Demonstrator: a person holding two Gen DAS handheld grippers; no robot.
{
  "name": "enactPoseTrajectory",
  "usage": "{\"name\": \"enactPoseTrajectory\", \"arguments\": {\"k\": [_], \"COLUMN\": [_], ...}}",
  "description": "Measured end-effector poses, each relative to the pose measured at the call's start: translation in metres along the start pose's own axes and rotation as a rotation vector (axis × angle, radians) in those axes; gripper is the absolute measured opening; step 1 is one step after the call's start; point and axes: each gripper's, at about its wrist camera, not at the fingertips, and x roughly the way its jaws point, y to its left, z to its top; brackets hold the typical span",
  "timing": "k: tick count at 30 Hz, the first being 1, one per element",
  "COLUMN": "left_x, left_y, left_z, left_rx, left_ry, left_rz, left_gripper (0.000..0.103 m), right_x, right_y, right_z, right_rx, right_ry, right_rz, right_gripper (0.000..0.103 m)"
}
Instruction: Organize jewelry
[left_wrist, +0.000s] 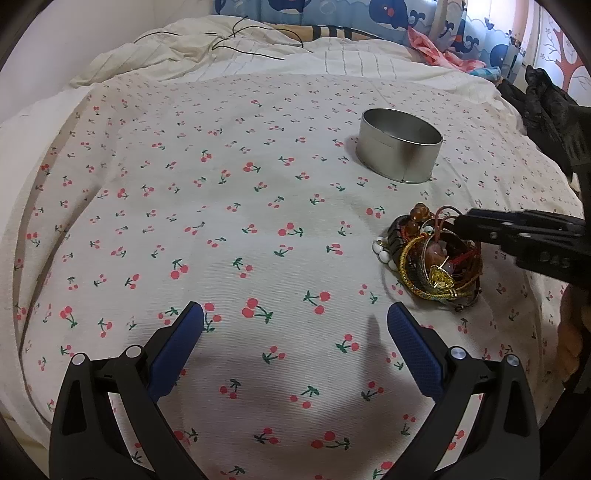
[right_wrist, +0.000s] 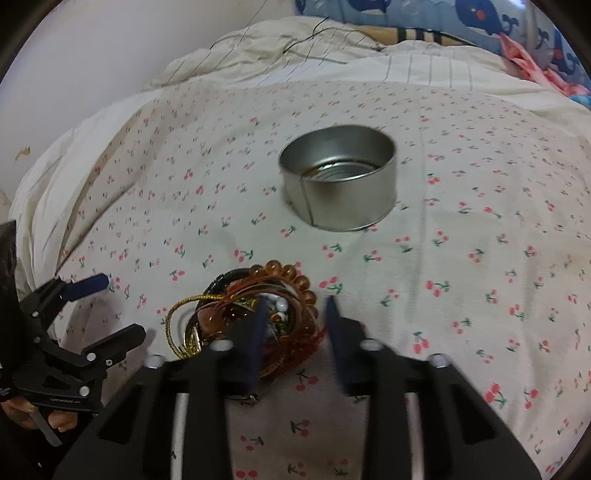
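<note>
A tangled pile of bracelets (left_wrist: 434, 264) lies on the cherry-print sheet: amber beads, gold cord, white beads, dark bands. It also shows in the right wrist view (right_wrist: 251, 314). A round silver tin (left_wrist: 400, 149) stands open and upright beyond it; in the right wrist view the tin (right_wrist: 341, 177) looks empty. My right gripper (right_wrist: 295, 306) is open, its left finger over the pile and its right finger beside the amber beads. My left gripper (left_wrist: 295, 315) is open and empty over bare sheet, left of the pile.
The cherry-print sheet (left_wrist: 221, 221) covers a soft bed. A rumpled cream blanket (left_wrist: 207, 48) with thin black cords lies at the back. Whale-print cushions (left_wrist: 388, 14) and pink cloth (left_wrist: 436, 48) line the far edge. A black garment (left_wrist: 539, 99) lies at the right.
</note>
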Motion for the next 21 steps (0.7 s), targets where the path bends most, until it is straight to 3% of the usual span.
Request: {"name": "enactPoseTrajectory", "arguments": {"k": [1, 2, 16, 21], "left_x": [0.000, 0.000, -0.001, -0.003], "left_y": [0.000, -0.001, -0.005, -0.004], "left_z": [0.000, -0.001, -0.002, -0.003], "left_rx": [0.001, 0.001, 0.010, 0.005], "left_ry": [0.002, 0.003, 0.004, 0.000], "left_rz": [-0.002, -0.004, -0.005, -0.029], "left_gripper": [0.096, 0.096, 0.096, 0.096], "right_x": [0.002, 0.003, -0.040, -0.058], "right_y": [0.002, 0.003, -0.022, -0.057], "right_z": [0.000, 0.001, 0.002, 0.000], "right_rx": [-0.006, -0.009, 0.127, 0.268], "right_ry": [0.003, 0.004, -0.184, -0.256], "right_rz": [0.005, 0.002, 0.049, -0.002], "right_gripper": [0.018, 0.006, 0.003, 0.003]}}
